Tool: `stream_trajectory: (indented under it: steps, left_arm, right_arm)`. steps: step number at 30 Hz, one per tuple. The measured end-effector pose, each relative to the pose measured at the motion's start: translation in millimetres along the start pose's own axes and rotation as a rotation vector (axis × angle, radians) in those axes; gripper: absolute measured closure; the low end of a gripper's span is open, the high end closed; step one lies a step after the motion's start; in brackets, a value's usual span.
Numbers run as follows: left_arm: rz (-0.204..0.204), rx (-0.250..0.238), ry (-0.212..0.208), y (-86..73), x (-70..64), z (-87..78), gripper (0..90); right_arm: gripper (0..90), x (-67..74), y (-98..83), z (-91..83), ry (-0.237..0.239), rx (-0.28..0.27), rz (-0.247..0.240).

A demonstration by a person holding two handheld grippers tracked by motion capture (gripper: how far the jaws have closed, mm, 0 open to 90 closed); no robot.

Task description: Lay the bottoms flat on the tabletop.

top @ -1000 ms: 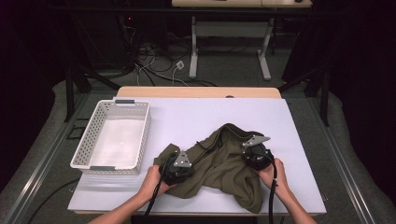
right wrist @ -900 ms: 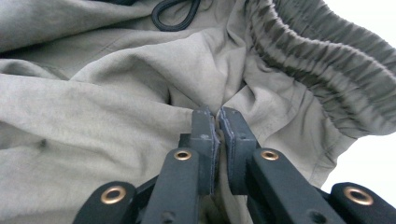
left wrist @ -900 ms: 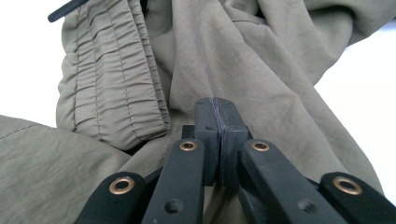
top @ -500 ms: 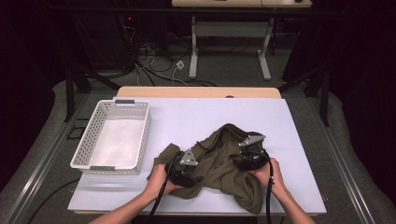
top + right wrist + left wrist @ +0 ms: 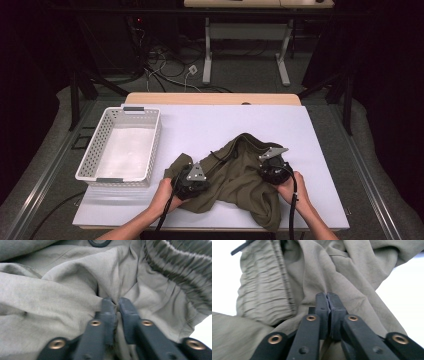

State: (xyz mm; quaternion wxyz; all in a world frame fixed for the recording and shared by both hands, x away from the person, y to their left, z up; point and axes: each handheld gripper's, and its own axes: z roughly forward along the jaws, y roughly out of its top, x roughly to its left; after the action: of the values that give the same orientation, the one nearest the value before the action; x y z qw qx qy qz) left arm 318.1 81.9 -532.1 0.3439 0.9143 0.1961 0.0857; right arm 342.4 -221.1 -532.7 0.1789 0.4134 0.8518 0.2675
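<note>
High view: an olive-green garment [image 5: 235, 182] lies crumpled on the near half of the white desk [image 5: 210, 132], well apart from the far edge and just right of a white perforated basket [image 5: 122, 150] standing at the desk's left; the left tool [image 5: 192, 184] rests on the garment's near-left part and the right tool [image 5: 270, 169] on its right part, each held by a hand [image 5: 162, 192] that enters from the bottom edge, with a grey three-cornered plate on top and a black cable trailing back along the forearm; from this height the jaw tips are hidden under the tool bodies, so the grip cannot be read here. Left gripper view: the left tool [image 5: 327, 298] shows its two black jaws pressed together at the tips, having just been closing, with a fold of the fabric apparently pinched where the tips meet; the gathered elastic waistband [image 5: 264, 287] lies to the left of the jaws and a strip of bare desk shows at the right edge. Right gripper view: the right tool [image 5: 116, 303] has likewise just been closing, its jaws clenched on a small ridge of cloth that rises between them, a narrow gap remaining; the ribbed waistband [image 5: 180, 267] runs along the upper right, and a dark ring [image 5: 99, 242] sits at the top edge.
</note>
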Motion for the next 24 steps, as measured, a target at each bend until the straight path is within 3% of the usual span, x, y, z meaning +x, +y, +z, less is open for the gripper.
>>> stream_trajectory:
  steps: [4,8,10,12,16,20,24]
  left_arm:
    - [-0.027,-0.032,0.042,5.5,7.4,-8.8,53.7]
    - [-0.049,-0.055,0.068,13.0,16.1,-13.0,42.8]
    - [-0.043,-0.051,0.089,16.3,20.3,-11.6,41.3]
    - [-0.051,-0.039,0.085,17.3,24.3,-8.5,39.6]
    - [-0.030,0.041,0.087,14.1,31.4,2.0,37.8]
    - [-0.076,0.058,0.102,5.0,40.4,5.2,37.4]
    - [-0.085,0.077,0.115,-1.0,43.1,4.6,37.5]
  right_arm:
    - [53.9,-7.1,-0.1,0.8,-0.009,-0.011,0.025]
    - [45.5,-15.9,0.2,-6.2,-0.037,-0.042,0.062]
    - [45.3,-20.8,-0.8,-7.7,-0.055,-0.060,0.083]
    - [44.1,-24.3,-1.2,-7.8,-0.071,-0.068,0.095]
    - [44.1,-30.4,-1.7,-7.7,-0.089,-0.076,0.117]
    - [44.6,-34.8,-2.6,-8.8,-0.108,-0.085,0.133]
    - [44.7,-40.0,-4.4,-10.5,-0.128,-0.090,0.153]
